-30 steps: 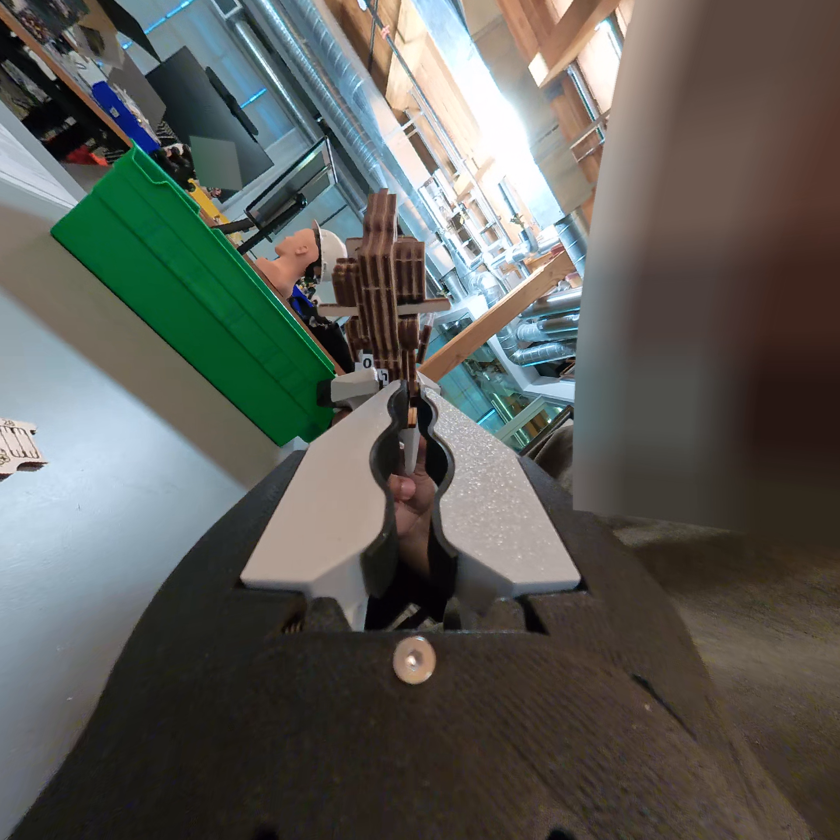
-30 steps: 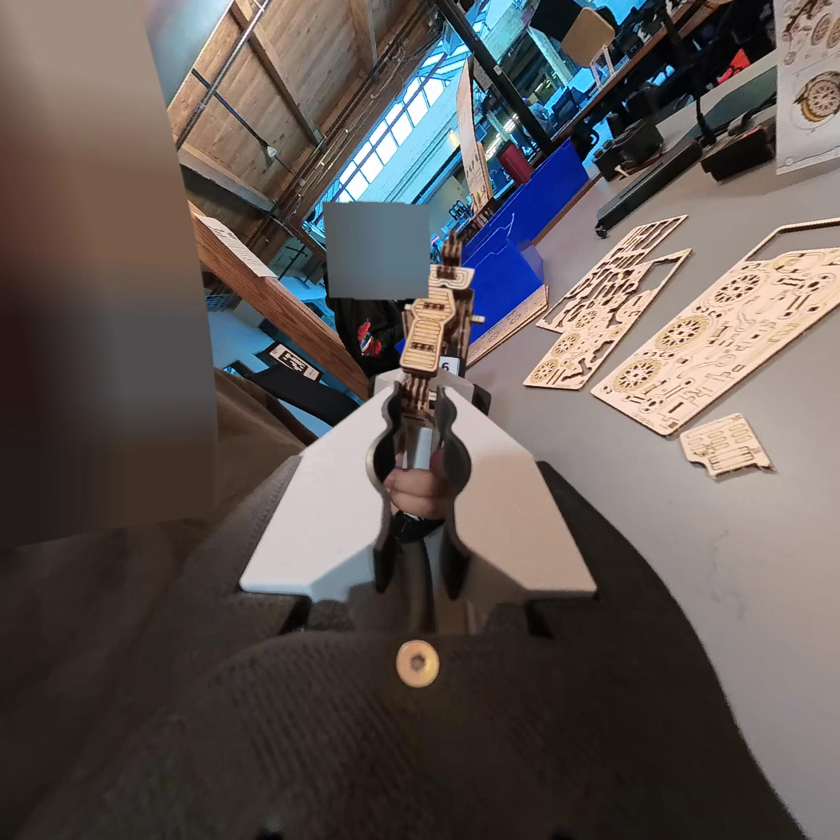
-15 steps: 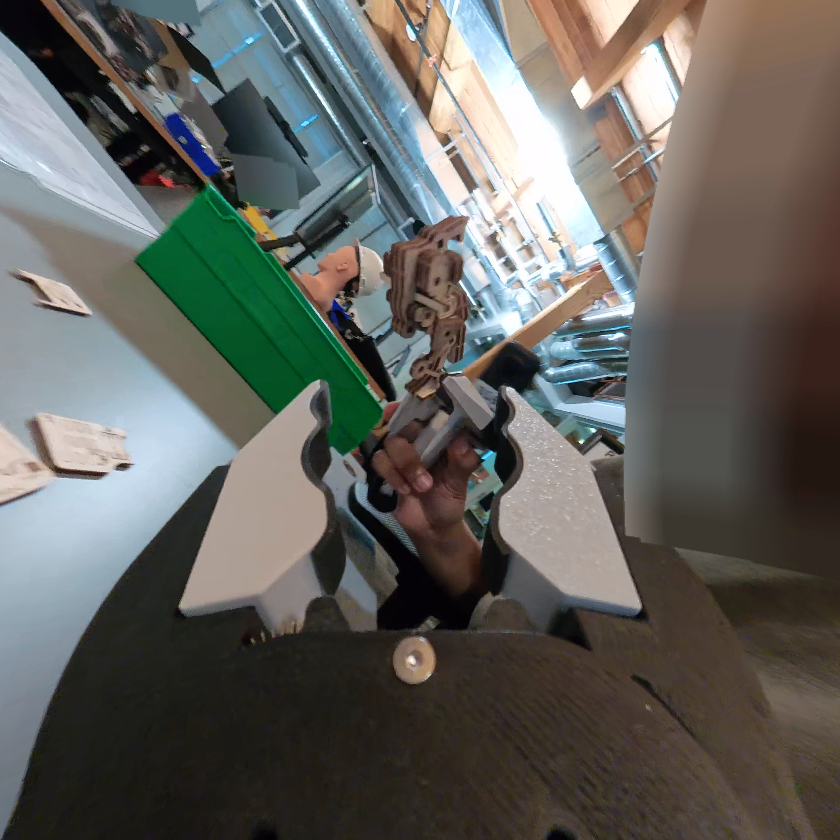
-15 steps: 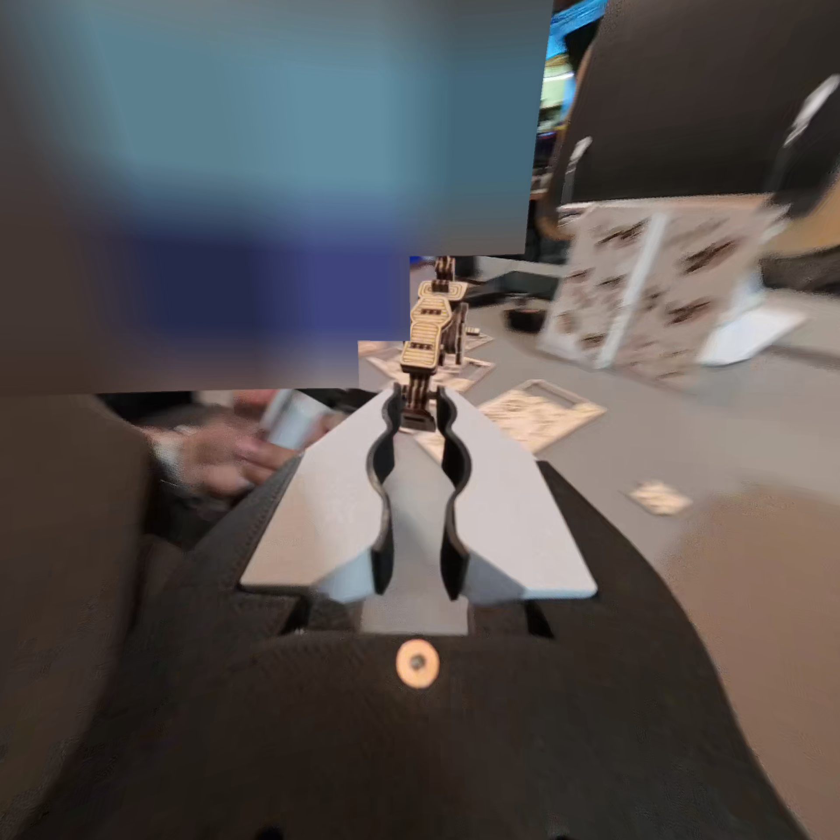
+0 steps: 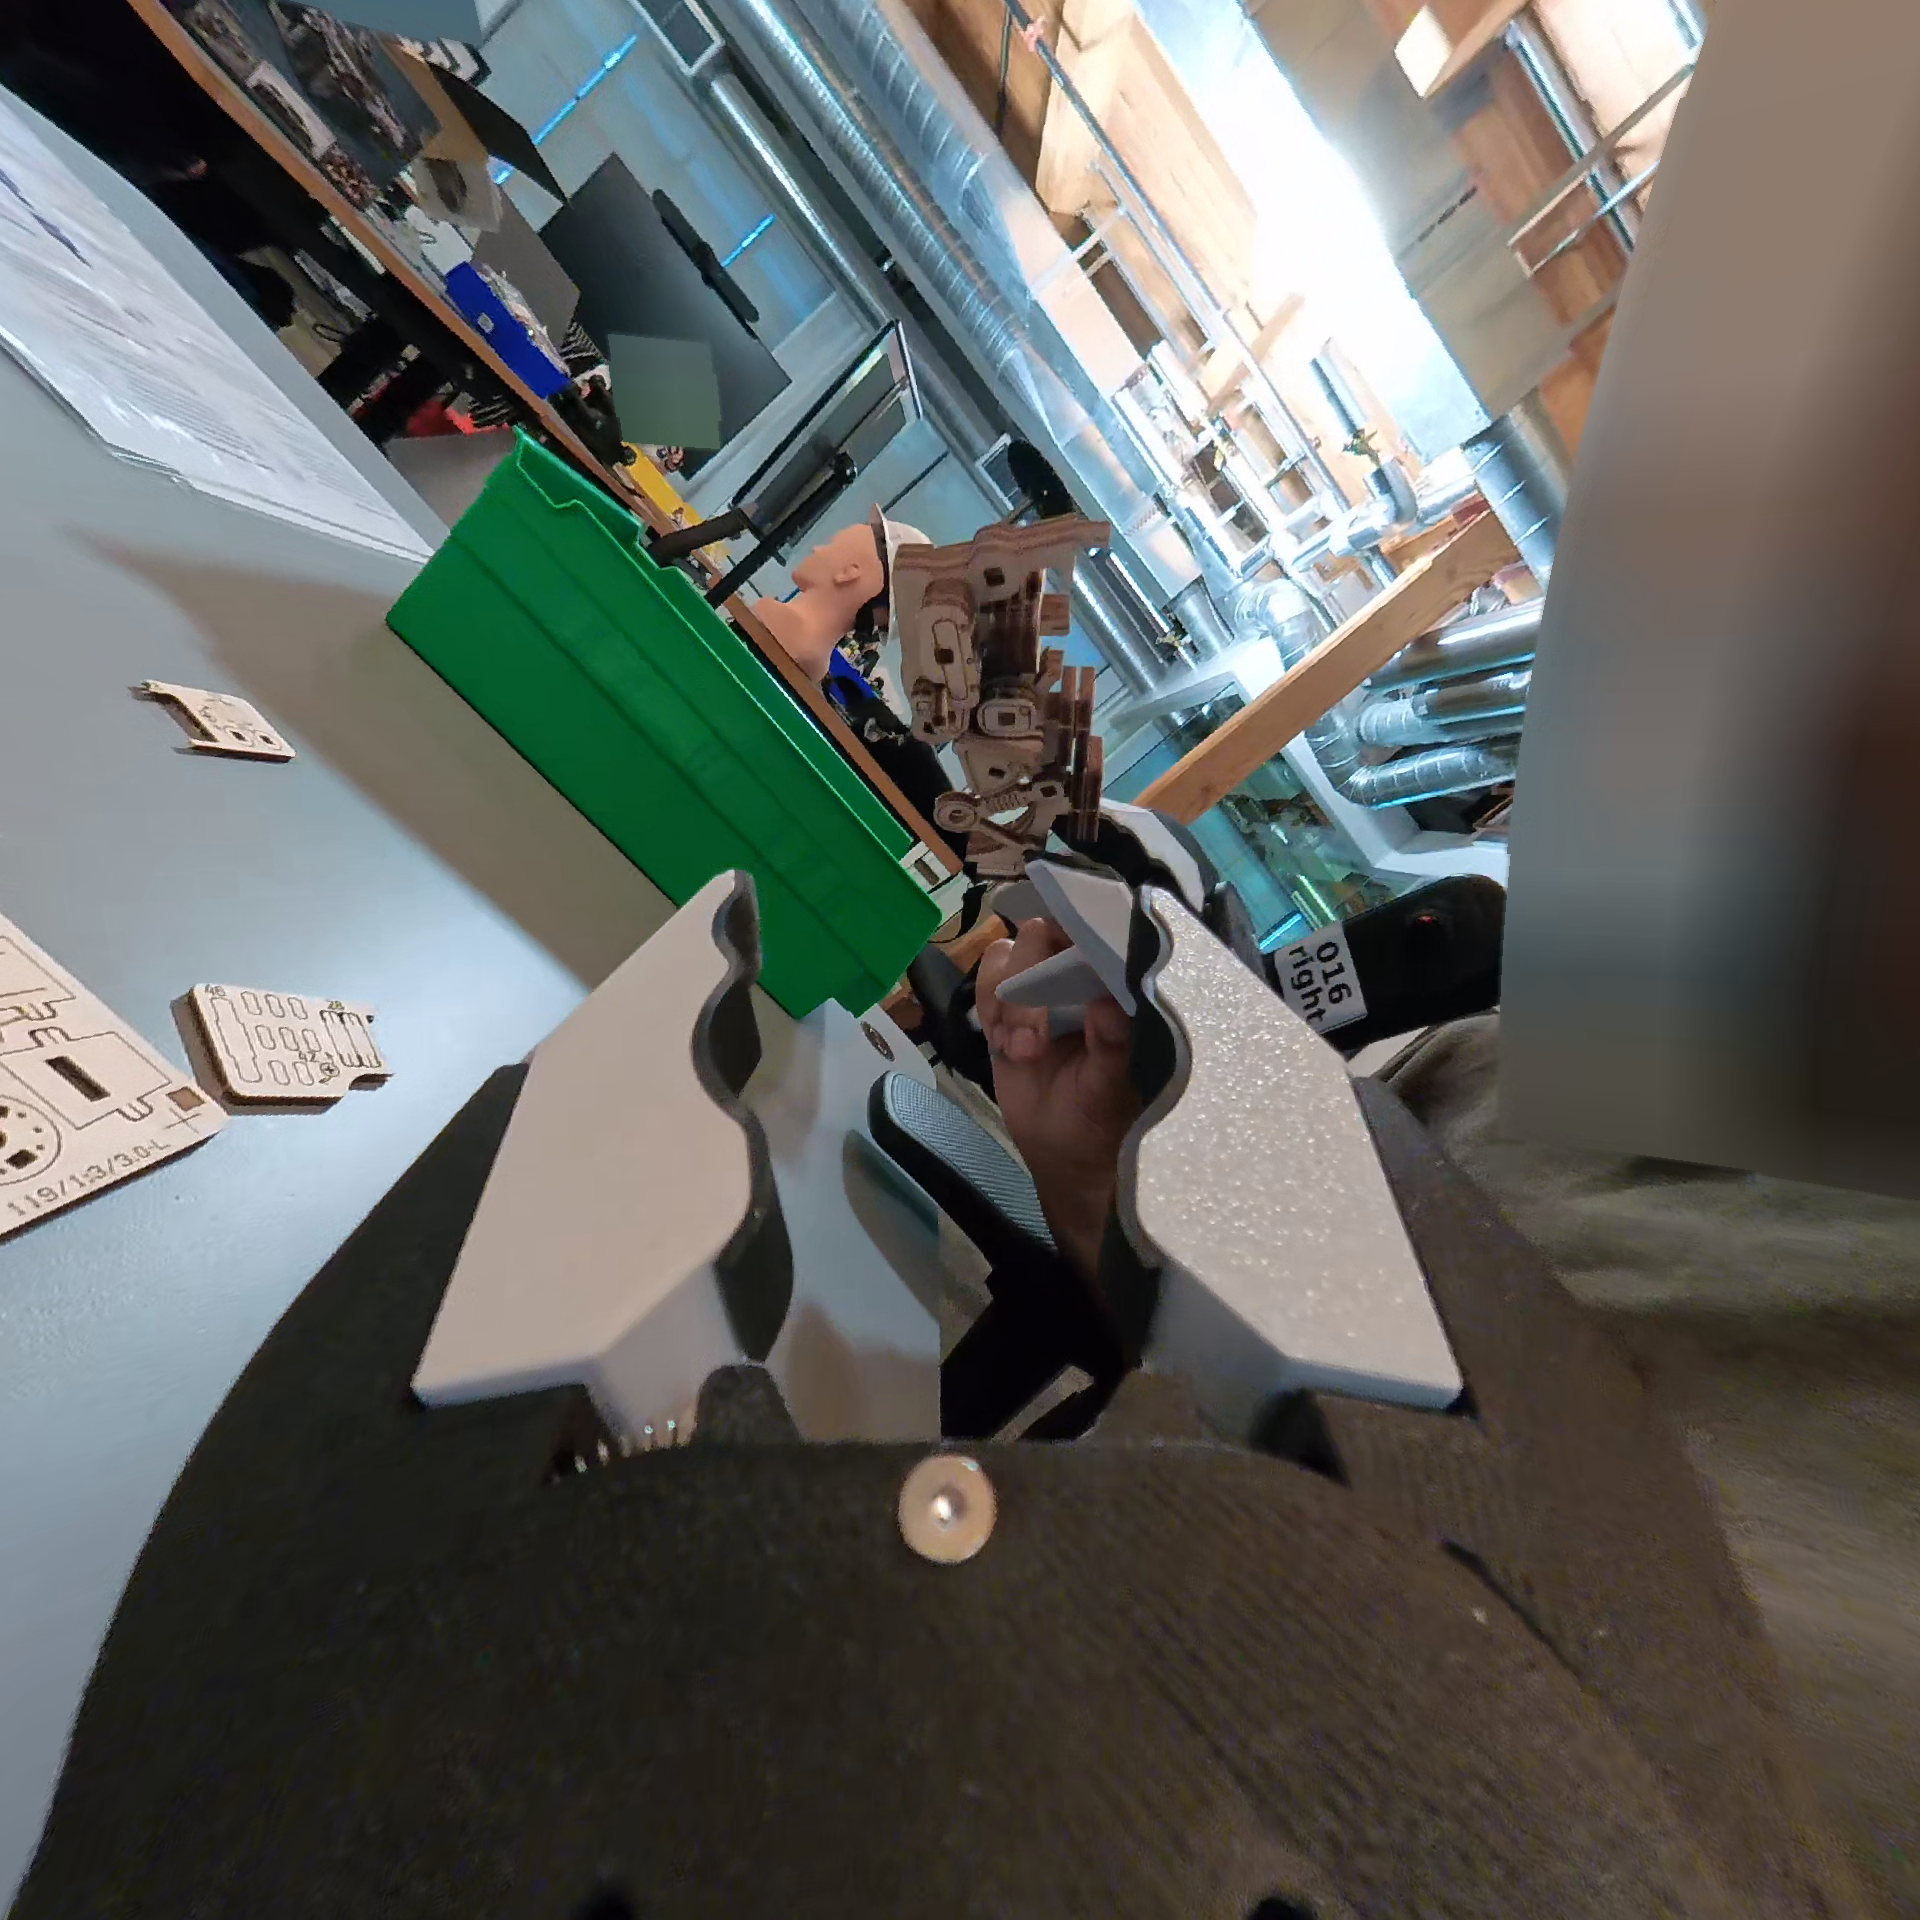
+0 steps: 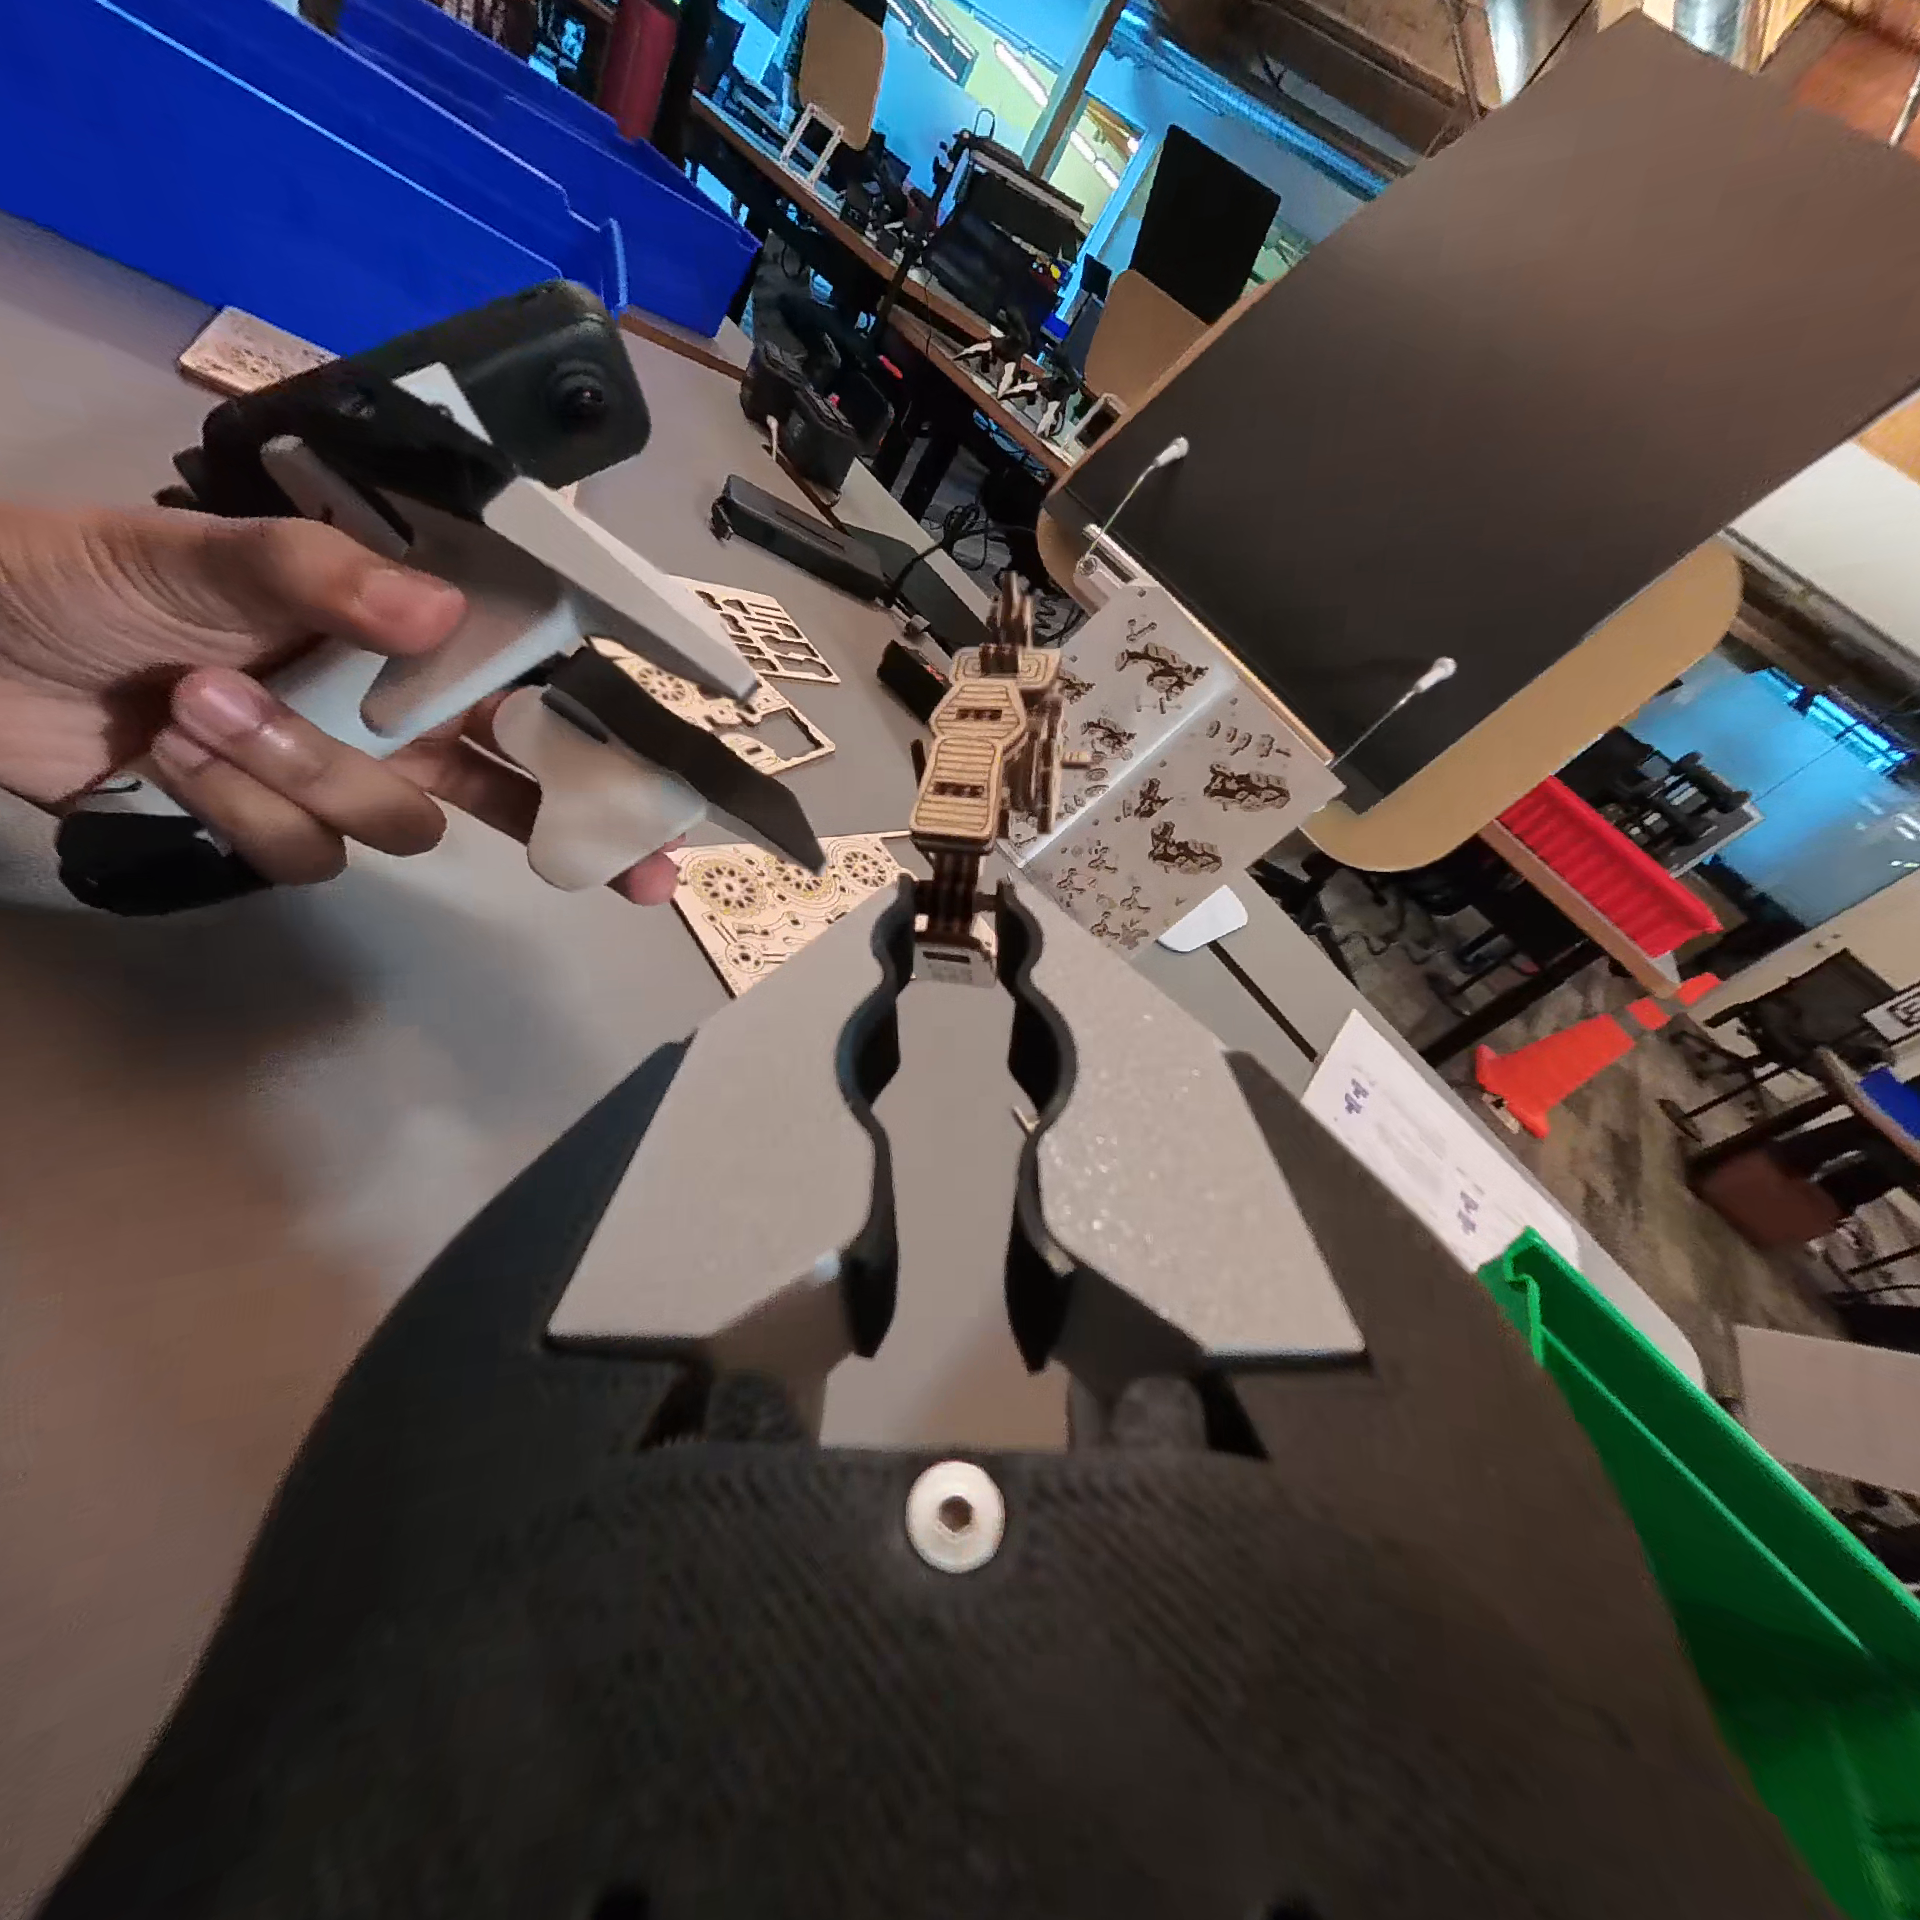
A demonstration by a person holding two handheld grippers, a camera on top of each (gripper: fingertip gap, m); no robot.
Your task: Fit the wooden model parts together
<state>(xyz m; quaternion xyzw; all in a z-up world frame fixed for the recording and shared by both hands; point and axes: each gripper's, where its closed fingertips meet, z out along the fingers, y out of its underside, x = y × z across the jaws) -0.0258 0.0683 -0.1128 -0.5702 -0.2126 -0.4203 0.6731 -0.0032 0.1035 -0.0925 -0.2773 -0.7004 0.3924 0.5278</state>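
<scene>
Wooden model [image 6: 977, 769] | right tool [image 6: 954, 914] still clamped | left tool [image 5: 940, 914] released, spread

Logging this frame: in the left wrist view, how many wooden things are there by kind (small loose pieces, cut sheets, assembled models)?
small loose pieces: 2
cut sheet, partly out of frame: 1
assembled model, gripped in the right tool: 1
Total: 4

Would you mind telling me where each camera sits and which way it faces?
Left wrist view: on the open left gripper, facing the green bin; the right gripper and its hand show beyond.
Right wrist view: on the right gripper, facing the table; the left gripper enters upper left.
Shared: the wooden model, clamped by the right gripper.
</scene>
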